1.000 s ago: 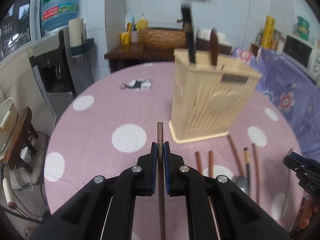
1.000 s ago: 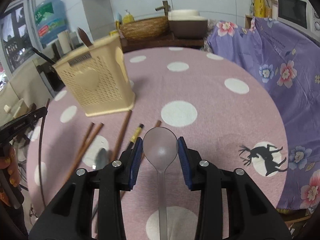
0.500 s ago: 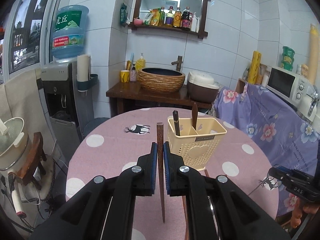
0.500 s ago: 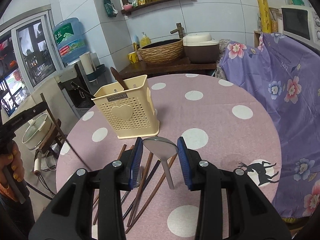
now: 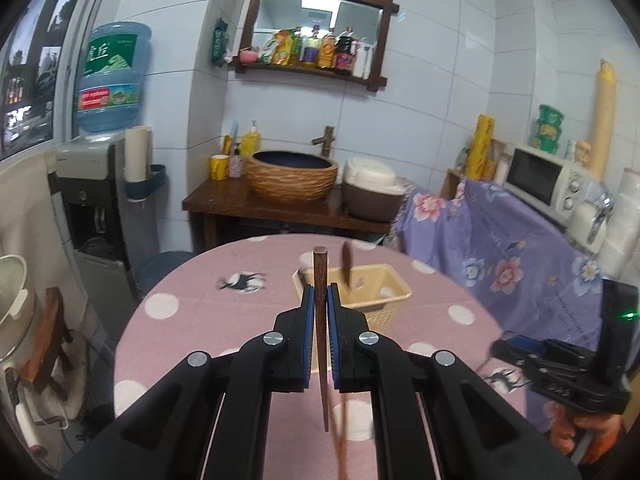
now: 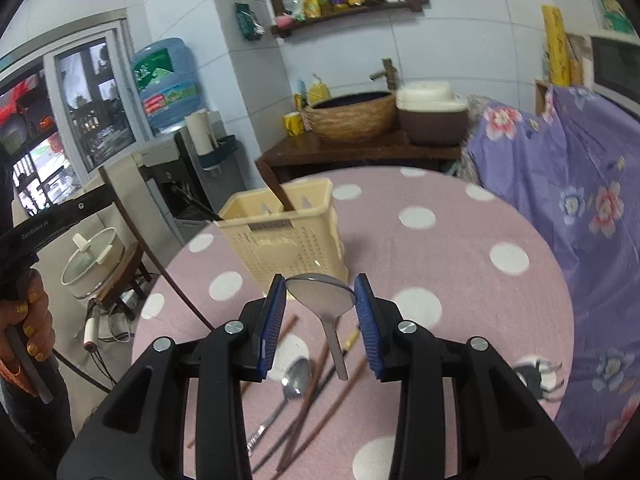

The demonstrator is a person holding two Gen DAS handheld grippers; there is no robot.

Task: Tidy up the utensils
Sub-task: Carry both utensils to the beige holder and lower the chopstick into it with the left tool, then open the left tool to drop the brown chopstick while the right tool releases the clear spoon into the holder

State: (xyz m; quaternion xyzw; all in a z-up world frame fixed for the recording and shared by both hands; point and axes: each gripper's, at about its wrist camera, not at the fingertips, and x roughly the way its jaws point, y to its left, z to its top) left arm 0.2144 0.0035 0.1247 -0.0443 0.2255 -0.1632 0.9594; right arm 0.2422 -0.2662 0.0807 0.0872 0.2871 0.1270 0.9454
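My left gripper (image 5: pixel 319 300) is shut on a brown wooden chopstick (image 5: pixel 320 280), held upright high above the table. My right gripper (image 6: pixel 320 300) is shut on a metal spoon (image 6: pixel 321 295) by its bowl, handle hanging down. The cream utensil basket (image 6: pixel 286 236) stands on the pink dotted table (image 6: pixel 460 280), with a dark handle sticking out of it; it also shows in the left wrist view (image 5: pixel 372 288). On the table below my right gripper lie a second spoon (image 6: pixel 294 376) and several chopsticks (image 6: pixel 320 400).
A purple flowered cloth (image 6: pixel 580 208) covers furniture to the right of the table. A wooden counter (image 5: pixel 280 208) with a woven basin stands behind. A water dispenser (image 5: pixel 96 184) and a pot on a stool (image 6: pixel 92 264) are at left.
Both grippers have risen well above the table with their utensils. The views now look down on the basket from higher up.
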